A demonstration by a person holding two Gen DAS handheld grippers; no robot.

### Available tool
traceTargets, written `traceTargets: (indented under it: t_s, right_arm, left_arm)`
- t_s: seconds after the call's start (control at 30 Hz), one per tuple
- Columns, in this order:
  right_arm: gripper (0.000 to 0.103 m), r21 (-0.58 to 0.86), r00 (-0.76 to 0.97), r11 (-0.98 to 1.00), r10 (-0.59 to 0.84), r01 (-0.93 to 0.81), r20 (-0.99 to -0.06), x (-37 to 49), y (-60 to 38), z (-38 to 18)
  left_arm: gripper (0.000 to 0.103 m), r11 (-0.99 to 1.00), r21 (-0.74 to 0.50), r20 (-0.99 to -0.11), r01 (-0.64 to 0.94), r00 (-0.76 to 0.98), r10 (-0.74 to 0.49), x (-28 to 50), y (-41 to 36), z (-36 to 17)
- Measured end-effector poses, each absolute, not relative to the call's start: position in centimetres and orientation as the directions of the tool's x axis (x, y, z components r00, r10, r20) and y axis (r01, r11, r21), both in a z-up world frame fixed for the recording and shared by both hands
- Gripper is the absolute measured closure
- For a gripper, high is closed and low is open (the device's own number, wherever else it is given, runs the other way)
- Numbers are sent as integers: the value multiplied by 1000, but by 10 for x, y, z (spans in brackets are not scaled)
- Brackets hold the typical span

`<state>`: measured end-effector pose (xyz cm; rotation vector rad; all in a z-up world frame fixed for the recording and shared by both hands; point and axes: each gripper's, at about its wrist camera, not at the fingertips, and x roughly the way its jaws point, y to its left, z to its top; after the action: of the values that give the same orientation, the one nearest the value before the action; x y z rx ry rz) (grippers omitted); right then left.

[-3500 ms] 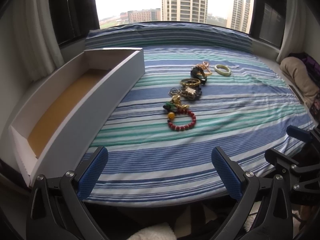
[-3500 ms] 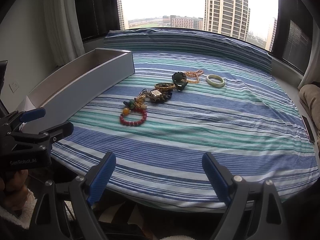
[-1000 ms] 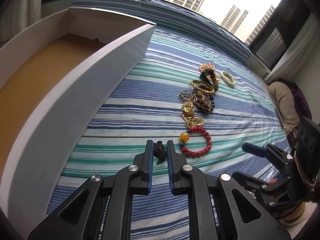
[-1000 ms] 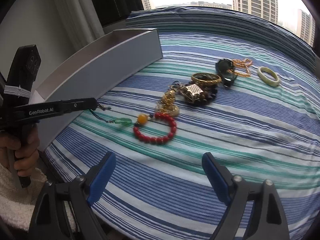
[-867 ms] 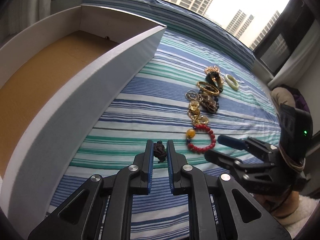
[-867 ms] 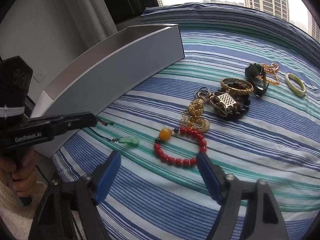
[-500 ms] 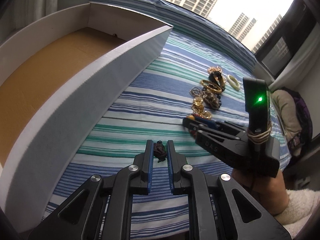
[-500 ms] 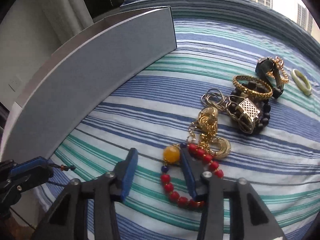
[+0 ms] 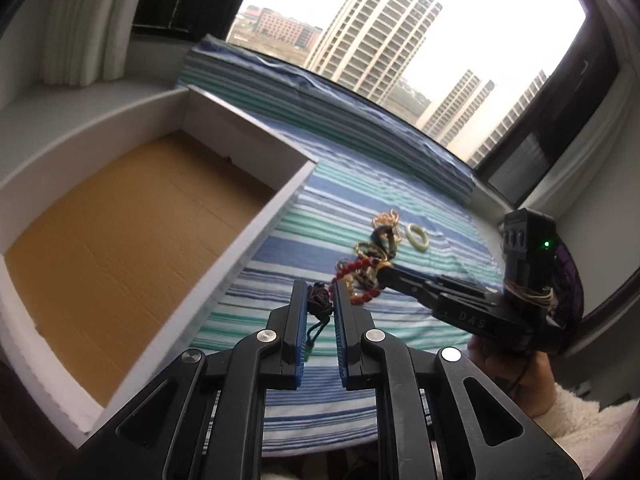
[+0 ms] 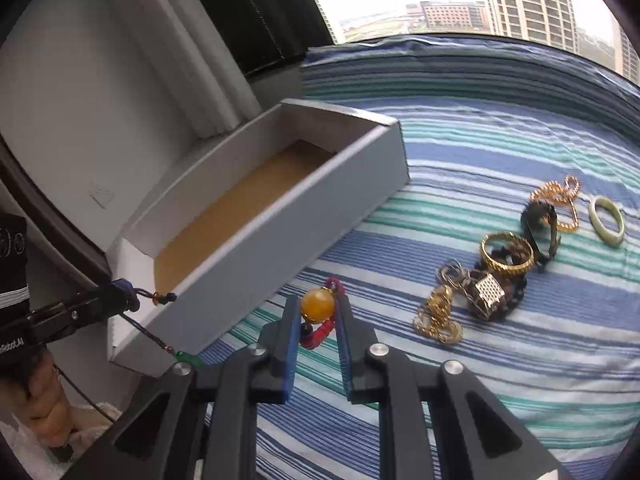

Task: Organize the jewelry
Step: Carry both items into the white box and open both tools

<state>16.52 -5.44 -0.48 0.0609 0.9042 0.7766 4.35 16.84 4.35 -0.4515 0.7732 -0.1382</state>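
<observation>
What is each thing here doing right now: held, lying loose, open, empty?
Left gripper: shut on cord necklace, lifted.
Right gripper: shut on red bead bracelet, lifted.
Box: open, empty.
Green ring: lying loose on the cloth.
Gold bangle: lying in the pile.

The red bead bracelet (image 10: 320,330) with its amber bead hangs lifted off the striped cloth, pinched at the bead. The dark cord necklace (image 9: 319,297) dangles beside the white box (image 10: 280,240), green pendant low. Gold chains (image 10: 438,316), a gold bangle (image 10: 507,255) and the pale jade ring (image 10: 607,220) lie in a row.
</observation>
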Motion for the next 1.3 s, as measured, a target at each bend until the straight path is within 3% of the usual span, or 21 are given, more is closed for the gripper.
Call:
traceTargets:
  t_s: [0.13,0.3,0.43,0.73,0.8,0.87,0.97,1.0,1.07,1.13,1.3]
  right_arm:
    - [85,356,327,615,725,-703,-606,154,-19,49]
    - [85,346,249,495,792,-797,-558,151,45,77]
    - [85,338,173,444,780,-830,-601,156,107,62]
    - [84,303,117,475,670,-826,-733,172,191,-8]
    - [81,306,125,488,669,-818,-733,173,189,-7]
    - [62,318,138,501,679,-805,-721,174,180,-1]
    - [61,306,189,526,691,-794,-698,172,159,16]
    - [56,297,210,535,693,-791,-689,170,150,23]
    - [39,269,269,564,692,-781,-670,165,128,36]
    - [27,230,335,598,682,-768,-650,158,100,49]
    - [27,89,534,704,609,-705,-586,137,16,72]
  left_arm:
    - [92,918,-361,-637,-165,763,-114,29,203,65]
    - [92,891,-311,-684,-330,729,32,21,244,48]
    - [92,871,-242,-727,-429,674,130,23,263,21]
    - [90,836,-166,-807,-523,560,190,31,285,-36]
    - [74,827,-149,-811,-543,546,213,30,285,-38]
    - [42,822,-143,-795,-552,558,237,27,283,-34]
    - [29,831,-126,-754,-542,596,275,21,274,-21]
    - [25,838,-120,-741,-533,610,282,20,269,-16]
    - [8,852,-115,-708,-510,644,290,18,256,-5]
    - [6,871,-123,-674,-476,684,279,17,240,4]
    - [4,925,-208,-590,-319,795,141,20,189,19]
